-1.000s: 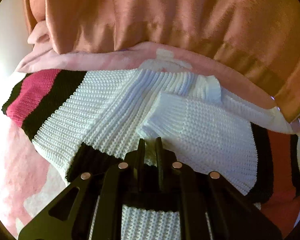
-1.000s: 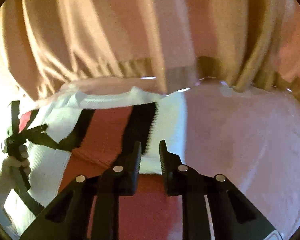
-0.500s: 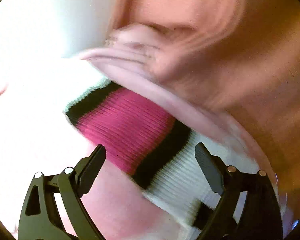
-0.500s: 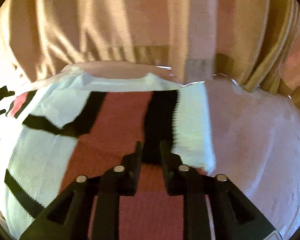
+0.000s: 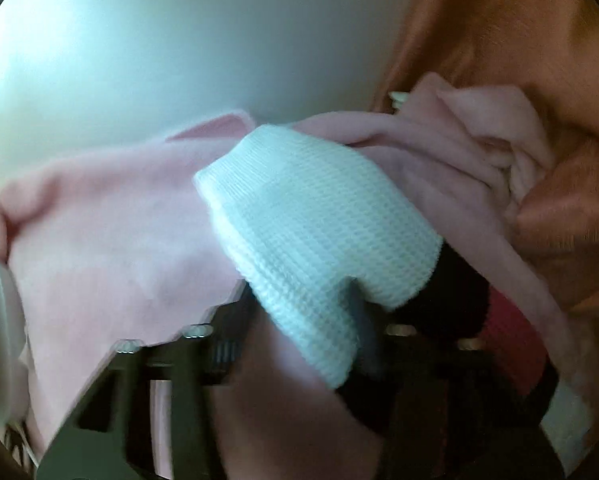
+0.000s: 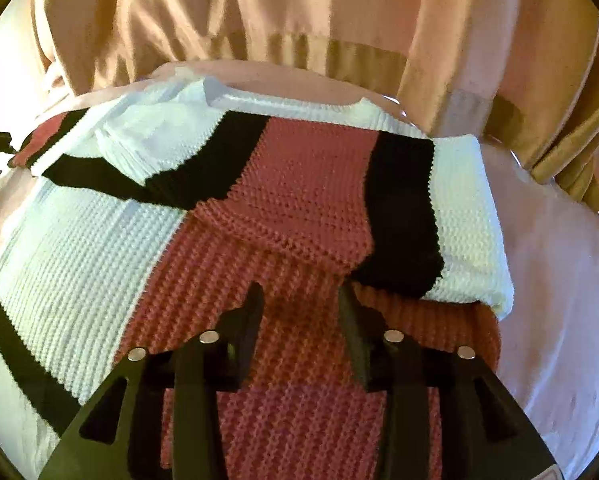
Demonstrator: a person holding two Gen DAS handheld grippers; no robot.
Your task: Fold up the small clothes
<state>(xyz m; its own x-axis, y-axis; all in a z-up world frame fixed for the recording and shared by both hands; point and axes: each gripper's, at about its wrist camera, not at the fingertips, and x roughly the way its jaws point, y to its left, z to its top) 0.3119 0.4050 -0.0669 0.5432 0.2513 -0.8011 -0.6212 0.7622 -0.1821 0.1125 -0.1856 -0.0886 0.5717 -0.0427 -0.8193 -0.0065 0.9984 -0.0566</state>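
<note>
Sweater [image 6: 283, 216], a chunky knit in white, black and rose-red bands, lies spread on a pink blanket [image 6: 559, 280], its long axis running across the right wrist view from the far left to the near right. At the left end a sleeve lies folded in over the white body, its black band slanting toward the middle; in the centre a rose panel sits doubled over the layer below; at the right end a folded white and black edge points toward the orange curtain [image 6: 299, 12] behind. In the left wrist view, the left hand-held gripper [image 5: 299, 320] has a white cuff end of the sweater [image 5: 319, 232] draped between its fingers, pointing up and to the left, with black and rose bands trailing off to the right; the view is blurred, and I cannot tell whether the jaws pinch the knit. The right hand-held gripper [image 6: 301, 304] hovers low over the rose band near its right end, its fingers apart with nothing between them.
</note>
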